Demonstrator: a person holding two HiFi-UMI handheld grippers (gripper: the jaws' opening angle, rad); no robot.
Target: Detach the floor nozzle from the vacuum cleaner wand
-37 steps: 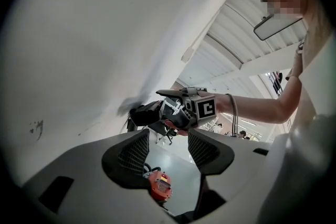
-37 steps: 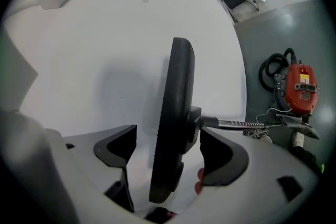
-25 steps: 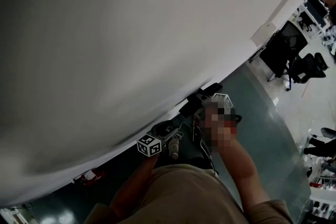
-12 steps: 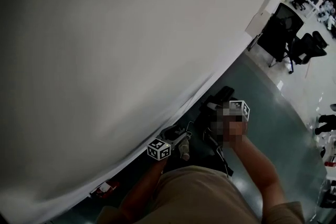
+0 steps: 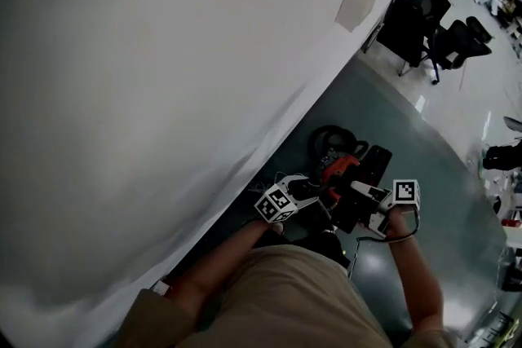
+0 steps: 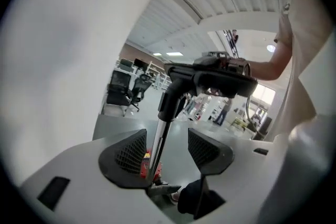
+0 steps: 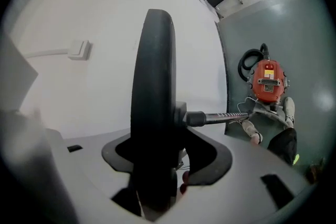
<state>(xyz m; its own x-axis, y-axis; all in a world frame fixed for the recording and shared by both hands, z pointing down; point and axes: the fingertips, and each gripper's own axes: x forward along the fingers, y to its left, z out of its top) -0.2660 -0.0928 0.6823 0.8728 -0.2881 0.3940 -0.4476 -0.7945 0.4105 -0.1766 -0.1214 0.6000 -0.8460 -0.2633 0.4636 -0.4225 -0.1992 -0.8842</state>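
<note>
Orange vacuum body on floor (label illegible); black floor nozzle nearer.

A tall white wall closes off the left; a red canister vacuum crowds its foot. Smooth grey-green floor lies open rightward.

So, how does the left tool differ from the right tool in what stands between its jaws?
The left tool has the thin metal wand between its jaws; the right tool has the broad black floor nozzle. The left tool's jaws stand apart, the wand beside one pad; the right tool's jaws have just been closing and press on the floor nozzle. Both are at parts of one vacuum cleaner.
</note>
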